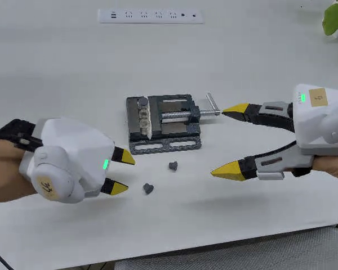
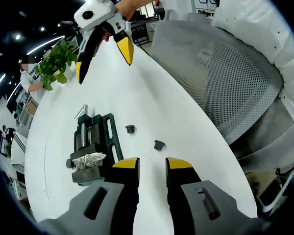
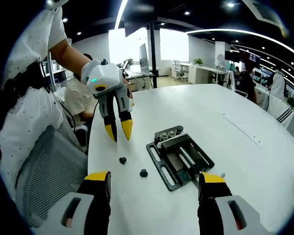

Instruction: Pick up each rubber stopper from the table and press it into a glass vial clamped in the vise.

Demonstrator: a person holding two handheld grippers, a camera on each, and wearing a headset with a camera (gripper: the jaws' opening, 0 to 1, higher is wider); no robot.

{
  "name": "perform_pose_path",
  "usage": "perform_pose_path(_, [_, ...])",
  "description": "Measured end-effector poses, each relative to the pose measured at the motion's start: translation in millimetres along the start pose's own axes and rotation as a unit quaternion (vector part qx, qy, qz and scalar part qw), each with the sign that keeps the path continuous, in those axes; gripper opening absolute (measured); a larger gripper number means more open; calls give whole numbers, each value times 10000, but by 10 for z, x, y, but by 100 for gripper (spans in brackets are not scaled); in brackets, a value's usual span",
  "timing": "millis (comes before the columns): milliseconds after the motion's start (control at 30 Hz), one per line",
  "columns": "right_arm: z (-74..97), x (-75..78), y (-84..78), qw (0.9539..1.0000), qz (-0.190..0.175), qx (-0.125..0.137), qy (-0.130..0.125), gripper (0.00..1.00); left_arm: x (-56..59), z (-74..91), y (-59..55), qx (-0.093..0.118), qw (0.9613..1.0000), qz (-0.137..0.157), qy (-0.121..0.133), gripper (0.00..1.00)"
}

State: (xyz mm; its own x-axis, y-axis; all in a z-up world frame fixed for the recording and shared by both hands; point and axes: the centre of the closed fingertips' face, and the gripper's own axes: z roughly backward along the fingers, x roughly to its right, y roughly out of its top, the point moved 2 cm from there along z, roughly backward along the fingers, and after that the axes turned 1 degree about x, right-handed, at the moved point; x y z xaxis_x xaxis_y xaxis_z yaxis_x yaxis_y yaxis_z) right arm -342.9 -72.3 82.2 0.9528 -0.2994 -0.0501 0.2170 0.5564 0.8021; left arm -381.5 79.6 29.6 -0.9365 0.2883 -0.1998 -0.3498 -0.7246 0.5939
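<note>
Left claw, head view: the white-bodied left claw (image 1: 121,171) with yellow-tipped black jaws sits at 8 o'clock of the vise, jaws a little apart with nothing between them.
Right claw, head view: the matching right claw (image 1: 225,142) is at 3 o'clock of the vise, jaws spread wide and empty, its upper tip near the screw handle.
Vise, head view: the dark metal bench vise (image 1: 163,126) stands on the white tabletop (image 1: 73,73), with clear glass vials (image 1: 142,115) in a row at its 9 o'clock end.
Stoppers, head view: one small dark grey rubber stopper (image 1: 148,188) lies at 3 o'clock of the left claw's tips. The second stopper (image 1: 173,166) lies at 6 o'clock of the vise, apart from it.
Backdrop, head view: a white power strip (image 1: 151,16) lies at 12 o'clock.
Left gripper view: the left claw (image 2: 152,164) is narrowly parted and empty. The stoppers (image 2: 159,144) (image 2: 130,129) lie just past its tips at 12 o'clock, and the vise (image 2: 93,144) is at 10 o'clock. The right claw (image 2: 103,63) gapes wide at 11 o'clock.
Right gripper view: the right claw (image 3: 155,177) is wide open and holds nothing. The vise (image 3: 179,156) lies between its jaws at 12 o'clock, with the vials (image 3: 169,133) at the far end. The stoppers (image 3: 122,160) (image 3: 143,173) lie at 10 o'clock, below the downward-pointing left claw (image 3: 118,131).
</note>
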Motion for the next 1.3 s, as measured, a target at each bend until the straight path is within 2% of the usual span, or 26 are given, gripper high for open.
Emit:
perform_pose_path(300, [120, 10, -75, 9998, -125, 87, -159, 70, -9, -189, 4, -114, 9985, -401, -348, 12])
perform_pose_path(400, [164, 32, -110, 9995, -173, 94, -238, 69, 14, -252, -18, -219, 9962, -642, -545, 12])
perform_pose_path(533, [195, 54, -128, 9991, -240, 124, -321, 69, 15, -305, -21, -228, 9945, -762, -676, 11])
perform_pose_path(733, [231, 60, -174, 9986, -315, 110, -402, 68, 8, -385, -63, -269, 9928, -802, -843, 10])
perform_pose_path(933, [251, 69, -187, 9981, -374, 111, -469, 68, 39, -415, -56, -236, 9909, -877, -989, 9])
perform_pose_path(1300, [259, 110, -204, 9975, -444, 136, -529, 67, 40, -448, -83, -228, 9900, -898, -1063, 7])
